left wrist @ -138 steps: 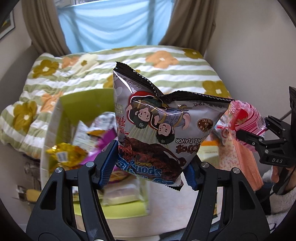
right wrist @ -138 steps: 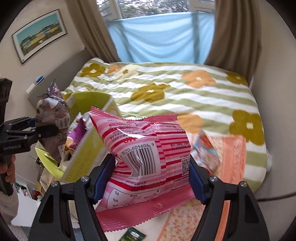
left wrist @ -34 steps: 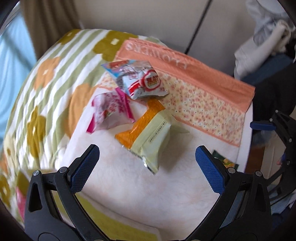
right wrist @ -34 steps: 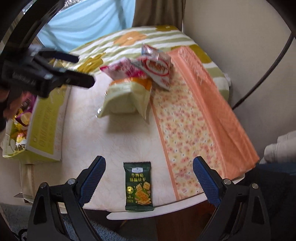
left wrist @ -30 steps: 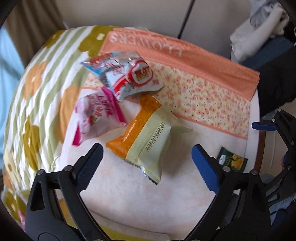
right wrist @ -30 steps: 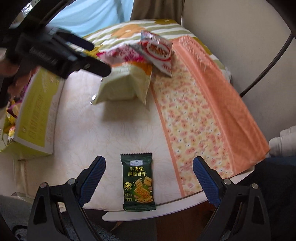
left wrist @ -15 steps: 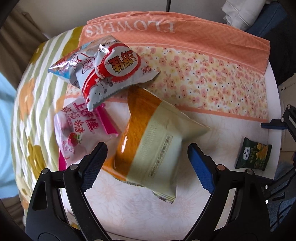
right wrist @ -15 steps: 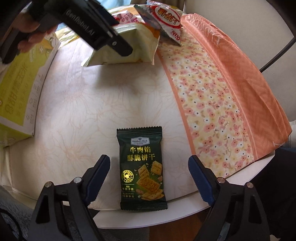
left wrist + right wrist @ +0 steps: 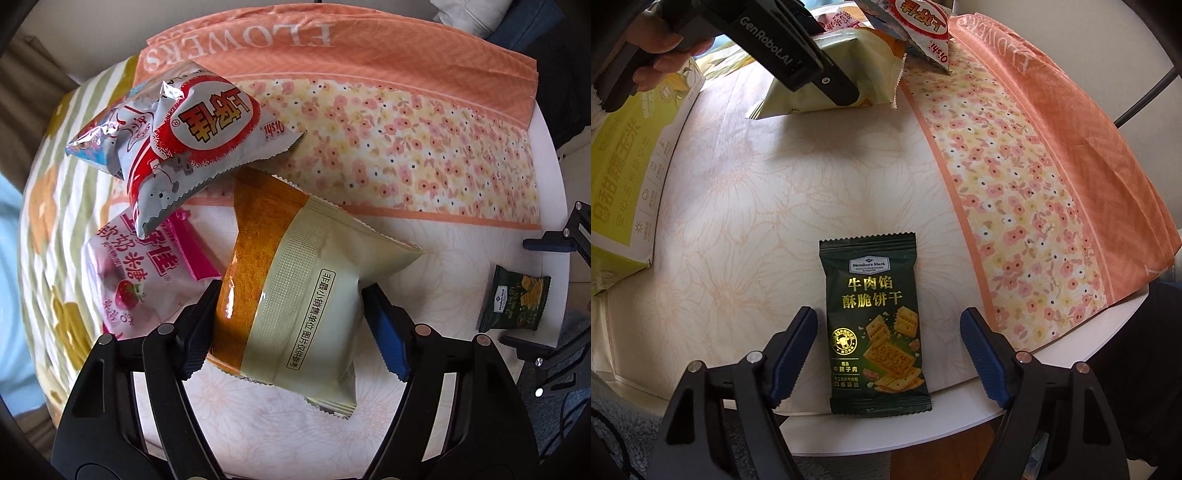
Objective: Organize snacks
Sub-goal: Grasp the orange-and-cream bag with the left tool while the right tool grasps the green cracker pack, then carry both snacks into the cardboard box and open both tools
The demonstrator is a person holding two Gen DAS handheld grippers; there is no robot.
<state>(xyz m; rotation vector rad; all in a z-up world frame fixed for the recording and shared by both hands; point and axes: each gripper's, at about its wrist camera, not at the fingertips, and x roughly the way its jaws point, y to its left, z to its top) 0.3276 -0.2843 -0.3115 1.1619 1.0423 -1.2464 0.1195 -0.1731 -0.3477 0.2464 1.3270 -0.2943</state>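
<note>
My left gripper is open, its jaws on either side of a cream and orange snack bag that lies on the table. A red and white bag and a pink strawberry candy bag lie just beyond it. My right gripper is open, its jaws on either side of a small dark green cracker packet near the table's front edge. The packet also shows in the left wrist view. The cream bag also shows in the right wrist view, partly behind the left gripper.
A yellow-green cardboard box stands at the left of the round white table. An orange floral cloth covers the table's right side. A striped flowered bedspread lies past the bags.
Both grippers dropped the bags they held earlier and moved over the table. In the last second each has come down close around its packet, jaws still open.
</note>
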